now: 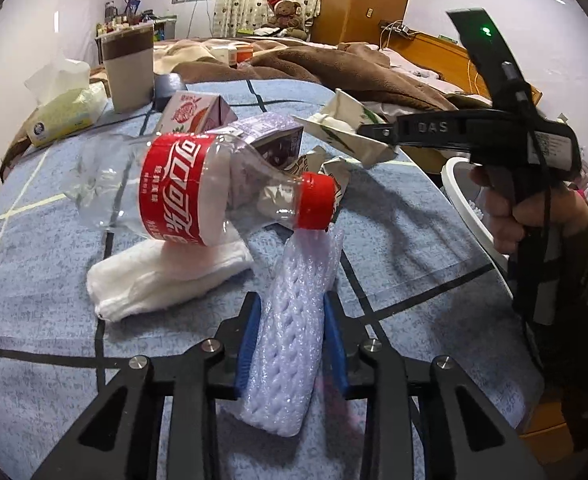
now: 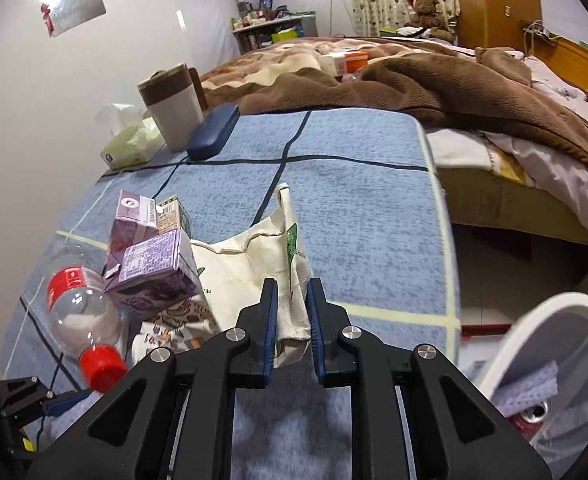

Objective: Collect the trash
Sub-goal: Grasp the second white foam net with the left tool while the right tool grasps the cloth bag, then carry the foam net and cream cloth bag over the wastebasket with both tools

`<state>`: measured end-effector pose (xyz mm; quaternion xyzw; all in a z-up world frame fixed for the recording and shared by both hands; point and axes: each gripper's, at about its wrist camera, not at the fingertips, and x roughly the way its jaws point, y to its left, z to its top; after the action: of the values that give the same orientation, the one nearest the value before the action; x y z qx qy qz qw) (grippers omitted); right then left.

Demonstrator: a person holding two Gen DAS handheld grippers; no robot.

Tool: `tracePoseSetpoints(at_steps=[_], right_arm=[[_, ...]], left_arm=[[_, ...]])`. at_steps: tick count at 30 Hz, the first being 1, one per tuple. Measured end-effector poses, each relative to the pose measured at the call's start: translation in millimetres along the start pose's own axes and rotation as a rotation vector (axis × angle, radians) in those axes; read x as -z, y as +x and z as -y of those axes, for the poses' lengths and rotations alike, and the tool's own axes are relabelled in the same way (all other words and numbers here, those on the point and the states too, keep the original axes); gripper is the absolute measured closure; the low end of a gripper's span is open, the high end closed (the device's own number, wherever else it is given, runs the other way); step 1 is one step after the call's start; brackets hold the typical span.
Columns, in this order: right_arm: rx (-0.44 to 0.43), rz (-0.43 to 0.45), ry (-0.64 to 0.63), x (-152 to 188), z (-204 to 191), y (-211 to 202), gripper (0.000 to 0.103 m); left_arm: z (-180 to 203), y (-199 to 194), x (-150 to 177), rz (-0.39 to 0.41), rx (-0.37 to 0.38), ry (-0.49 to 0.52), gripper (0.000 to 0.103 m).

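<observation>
My left gripper (image 1: 291,312) is shut on a white foam net sleeve (image 1: 289,320) that lies on the blue checked cloth (image 1: 394,220). An empty cola bottle (image 1: 213,188) with a red cap lies just beyond it, on a folded white cloth (image 1: 161,280). My right gripper (image 2: 291,304) is shut on a flattened white carton (image 2: 249,264) and holds it above the cloth; it also shows in the left wrist view (image 1: 346,128). Purple cartons (image 2: 149,272) and crumpled wrappers (image 2: 173,328) lie beside the bottle (image 2: 81,312).
A white bin (image 2: 550,336) with trash inside stands off the table's right edge. A tissue pack (image 1: 65,108), a beige cup (image 1: 129,68) and a dark blue case (image 2: 213,132) sit at the far left. A bed with brown blankets (image 2: 434,76) lies behind.
</observation>
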<state>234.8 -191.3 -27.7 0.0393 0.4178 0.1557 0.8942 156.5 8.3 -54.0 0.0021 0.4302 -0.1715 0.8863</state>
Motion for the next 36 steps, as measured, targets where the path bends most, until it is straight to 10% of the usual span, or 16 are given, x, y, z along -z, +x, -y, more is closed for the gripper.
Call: tracePoseSetpoints(at_steps=[36], right_arm=[[0.266, 0.273, 0.144, 78.0, 43.2, -147.8, 0.088]], left_arm=[[94.0, -56.9, -35.7, 0.221, 0.101, 0.113, 0.070]])
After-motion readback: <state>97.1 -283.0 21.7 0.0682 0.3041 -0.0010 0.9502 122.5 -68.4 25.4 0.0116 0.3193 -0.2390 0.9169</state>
